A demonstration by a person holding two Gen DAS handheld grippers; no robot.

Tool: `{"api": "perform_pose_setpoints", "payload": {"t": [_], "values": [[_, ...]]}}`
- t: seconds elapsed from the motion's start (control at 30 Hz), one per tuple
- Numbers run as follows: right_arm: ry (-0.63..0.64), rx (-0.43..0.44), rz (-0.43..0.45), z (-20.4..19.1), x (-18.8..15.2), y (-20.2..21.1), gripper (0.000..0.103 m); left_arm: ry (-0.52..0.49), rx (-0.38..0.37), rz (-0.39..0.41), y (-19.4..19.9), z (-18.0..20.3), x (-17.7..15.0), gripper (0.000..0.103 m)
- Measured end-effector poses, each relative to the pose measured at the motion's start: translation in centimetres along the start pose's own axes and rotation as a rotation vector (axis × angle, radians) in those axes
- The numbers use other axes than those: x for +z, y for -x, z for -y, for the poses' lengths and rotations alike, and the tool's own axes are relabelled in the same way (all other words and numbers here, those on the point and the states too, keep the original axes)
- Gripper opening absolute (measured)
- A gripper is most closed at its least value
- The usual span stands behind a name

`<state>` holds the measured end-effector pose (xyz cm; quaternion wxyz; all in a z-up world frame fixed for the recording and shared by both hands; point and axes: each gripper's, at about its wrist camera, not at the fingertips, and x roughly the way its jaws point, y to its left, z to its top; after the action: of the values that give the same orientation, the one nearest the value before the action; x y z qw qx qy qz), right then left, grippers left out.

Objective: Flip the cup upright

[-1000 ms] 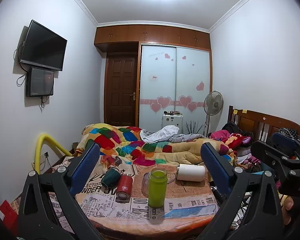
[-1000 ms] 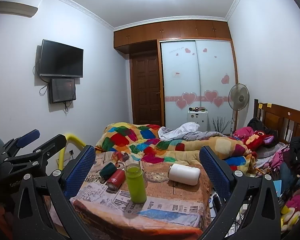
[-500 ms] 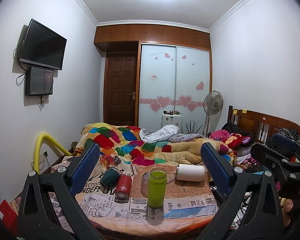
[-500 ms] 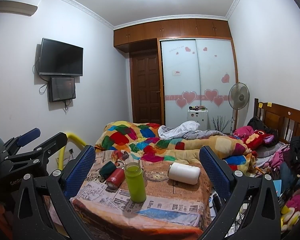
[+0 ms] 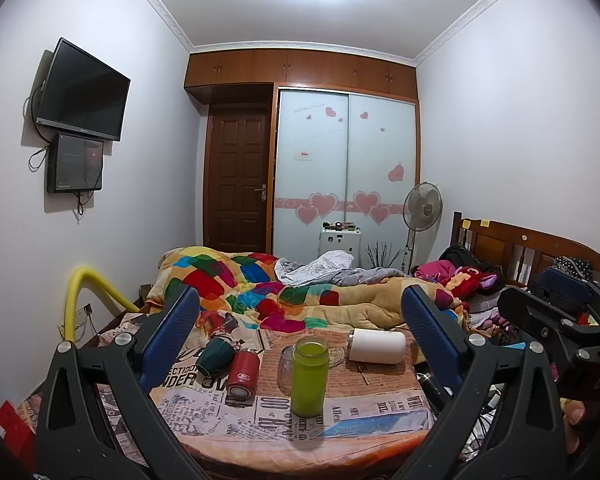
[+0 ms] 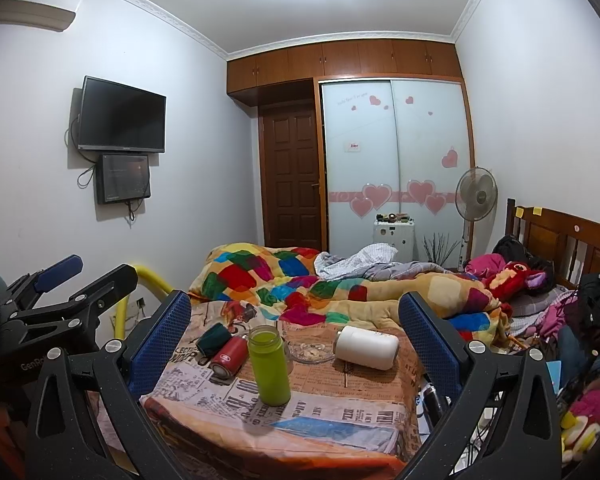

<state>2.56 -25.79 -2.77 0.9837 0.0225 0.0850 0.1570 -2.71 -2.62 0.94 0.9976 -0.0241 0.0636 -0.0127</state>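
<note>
Over a table [image 6: 380, 408] spread with newsprint cloth at the bed's foot, both held back and level: left gripper [image 5: 300, 320] and right gripper [image 6: 294, 316], each with jaws wide apart, clamped on nothing. On the cloth, green bottle [image 6: 269, 366] standing upright; lying on their sides, white cup [image 6: 366, 347], red cup [image 6: 229, 357] and dark green cup [image 6: 213, 338]. Seemingly the approach stage. Needed next: closing on one toppled cup across its body, then tipping it onto its base
</note>
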Motion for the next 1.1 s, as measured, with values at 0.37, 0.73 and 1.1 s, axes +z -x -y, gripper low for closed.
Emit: {"api": "perform_pose_setpoints", "payload": {"t": [0.37,0.73,1.1], "values": [[0.004,-0.001,0.004,0.33,0.02,0.22,0.103,0.003,-0.013,0.01,0.11,0.05,0.22,0.101],[0.005,-0.002,0.005,0.33,0.32,0.23,0.103,-0.003,-0.011,0.009,0.07,0.1,0.28,0.101],[0.005,-0.007,-0.007,0.49,0.69,0.08,0.103,-0.002,-0.013,-0.006,-0.35,-0.1,-0.18,0.101]]}}
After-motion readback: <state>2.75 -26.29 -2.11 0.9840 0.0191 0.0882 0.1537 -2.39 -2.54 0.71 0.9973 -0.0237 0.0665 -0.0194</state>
